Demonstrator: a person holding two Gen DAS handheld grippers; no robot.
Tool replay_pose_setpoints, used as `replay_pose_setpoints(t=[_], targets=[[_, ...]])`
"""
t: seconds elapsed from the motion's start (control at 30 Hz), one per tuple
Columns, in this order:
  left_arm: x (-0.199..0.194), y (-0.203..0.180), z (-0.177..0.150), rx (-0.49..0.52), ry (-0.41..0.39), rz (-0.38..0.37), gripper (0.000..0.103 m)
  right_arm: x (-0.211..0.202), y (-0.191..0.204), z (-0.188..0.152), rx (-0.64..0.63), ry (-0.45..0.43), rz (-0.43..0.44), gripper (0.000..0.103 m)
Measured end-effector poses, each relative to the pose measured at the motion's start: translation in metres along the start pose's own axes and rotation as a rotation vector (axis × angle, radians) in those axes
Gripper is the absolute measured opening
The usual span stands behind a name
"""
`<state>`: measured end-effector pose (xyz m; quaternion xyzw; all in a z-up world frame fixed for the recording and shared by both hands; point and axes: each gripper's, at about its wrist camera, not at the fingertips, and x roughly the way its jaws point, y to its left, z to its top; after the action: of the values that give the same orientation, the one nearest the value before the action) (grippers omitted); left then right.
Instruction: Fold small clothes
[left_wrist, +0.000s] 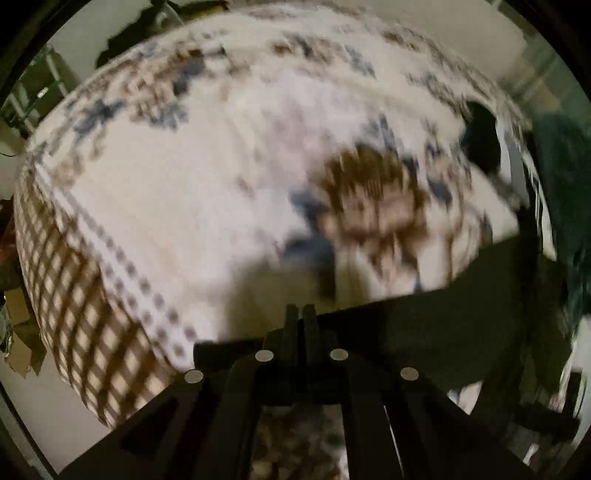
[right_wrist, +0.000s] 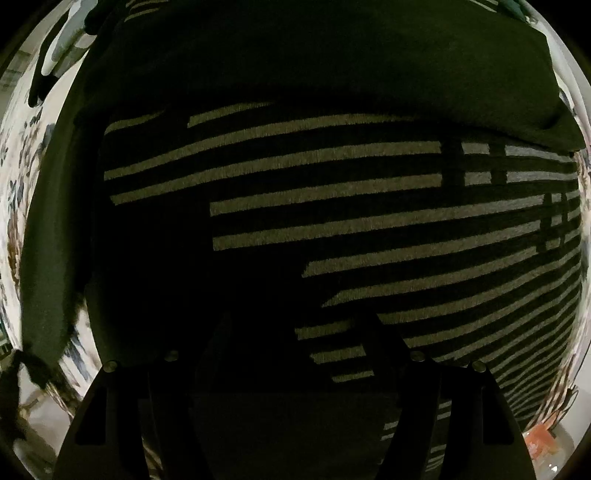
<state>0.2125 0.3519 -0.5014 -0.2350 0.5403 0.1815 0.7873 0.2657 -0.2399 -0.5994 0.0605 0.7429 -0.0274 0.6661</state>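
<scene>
Closest to my left lens, the left gripper has its fingers pressed together on an edge of the dark garment, which trails off to the right over the patterned cloth covering the surface. On my right camera the garment shows pale stripes and fills nearly the whole view. I see the right gripper spread wide just above it, holding nothing.

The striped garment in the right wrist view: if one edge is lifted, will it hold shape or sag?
The striped garment looks like soft knit, so it would probably sag and drape. Its plain dark part already lies folded over the stripes, suggesting it creases easily. It lies on a patterned cloth, which might drag along if pushed.
</scene>
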Motion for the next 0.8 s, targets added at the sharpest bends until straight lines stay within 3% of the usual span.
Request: replay_pose_setpoints(t=[0.13, 0.23, 0.3, 0.33, 0.37, 0.43, 0.53, 0.63, 0.7, 0.73, 0.8], targets=[[0.009, 0.027, 0.041, -0.053, -0.055, 0.049, 0.002, 0.003, 0.0, 0.002, 0.001, 0.0, 0.005, 0.072], [0.023, 0.067, 0.057, -0.227, -0.022, -0.064, 0.003, 0.005, -0.01, 0.0, 0.003, 0.002, 0.016, 0.072], [0.022, 0.087, 0.051, -0.332, -0.001, -0.126, 0.011, 0.002, -0.01, 0.014, 0.008, 0.003, 0.021, 0.072], [0.023, 0.094, 0.044, -0.372, 0.009, -0.16, 0.023, 0.003, -0.008, 0.011, 0.011, 0.002, 0.024, 0.072], [0.024, 0.097, 0.033, -0.414, 0.031, -0.193, 0.047, 0.003, -0.012, 0.012, 0.015, 0.003, 0.026, 0.072], [0.028, 0.099, 0.009, -0.493, 0.063, -0.233, 0.066, 0.007, -0.018, 0.009, 0.024, 0.005, 0.029, 0.072], [0.048, 0.096, -0.023, -0.59, 0.142, -0.274, 0.066, 0.014, -0.037, 0.008, 0.033, 0.004, 0.028, 0.072], [0.062, 0.087, -0.036, -0.641, 0.123, -0.243, 0.063, 0.012, -0.042, 0.007, 0.042, 0.005, 0.029, 0.072], [0.061, 0.079, -0.031, -0.612, 0.055, -0.158, 0.031, 0.011, -0.052, 0.006, 0.046, 0.001, 0.032, 0.072], [0.062, 0.075, -0.025, -0.592, 0.045, -0.116, 0.008, 0.009, -0.055, 0.006, 0.045, -0.004, 0.032, 0.072], [0.057, 0.068, -0.014, -0.552, 0.016, -0.085, 0.006, 0.003, -0.065, 0.004, 0.049, -0.02, 0.035, 0.072]])
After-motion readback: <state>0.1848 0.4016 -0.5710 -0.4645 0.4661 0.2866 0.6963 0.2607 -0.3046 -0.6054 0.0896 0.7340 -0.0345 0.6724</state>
